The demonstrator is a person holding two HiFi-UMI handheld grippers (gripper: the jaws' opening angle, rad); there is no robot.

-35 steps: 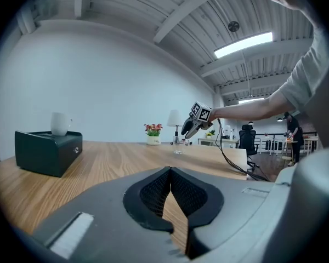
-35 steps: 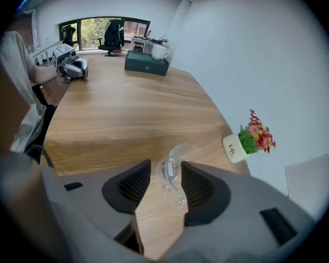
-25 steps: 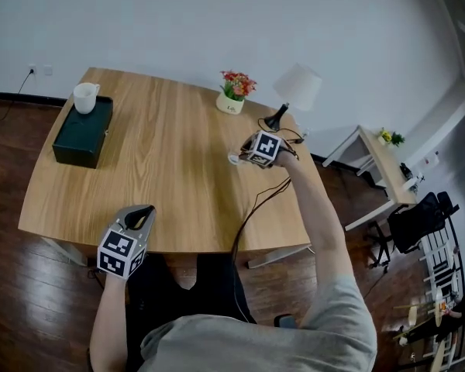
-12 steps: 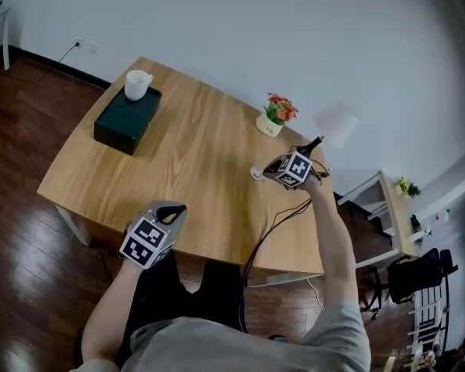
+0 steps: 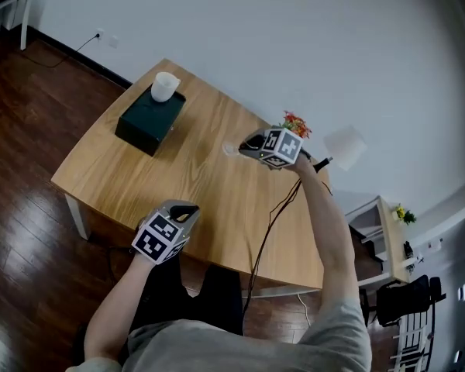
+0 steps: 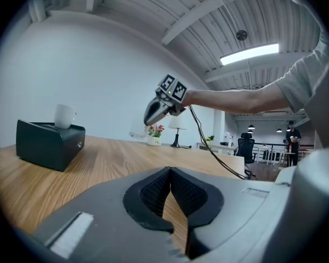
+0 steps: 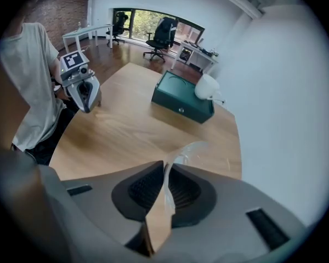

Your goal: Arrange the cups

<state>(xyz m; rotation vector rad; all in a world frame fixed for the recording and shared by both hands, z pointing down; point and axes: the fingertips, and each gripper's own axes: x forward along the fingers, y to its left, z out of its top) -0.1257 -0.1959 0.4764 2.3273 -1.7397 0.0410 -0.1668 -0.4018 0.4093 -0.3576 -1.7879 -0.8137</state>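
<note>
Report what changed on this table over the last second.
The right gripper has just closed its fingers on the wall of the clear cup, lifted it off the table and carried it leftward, toward the green box. Unchanged: the left gripper, shut and empty at the near edge; the white cup on the box.

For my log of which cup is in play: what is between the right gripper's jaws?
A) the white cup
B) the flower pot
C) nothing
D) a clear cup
D: the right gripper has just closed its jaws on the thin wall of a clear cup, while the white cup sits apart on the green box.
</note>
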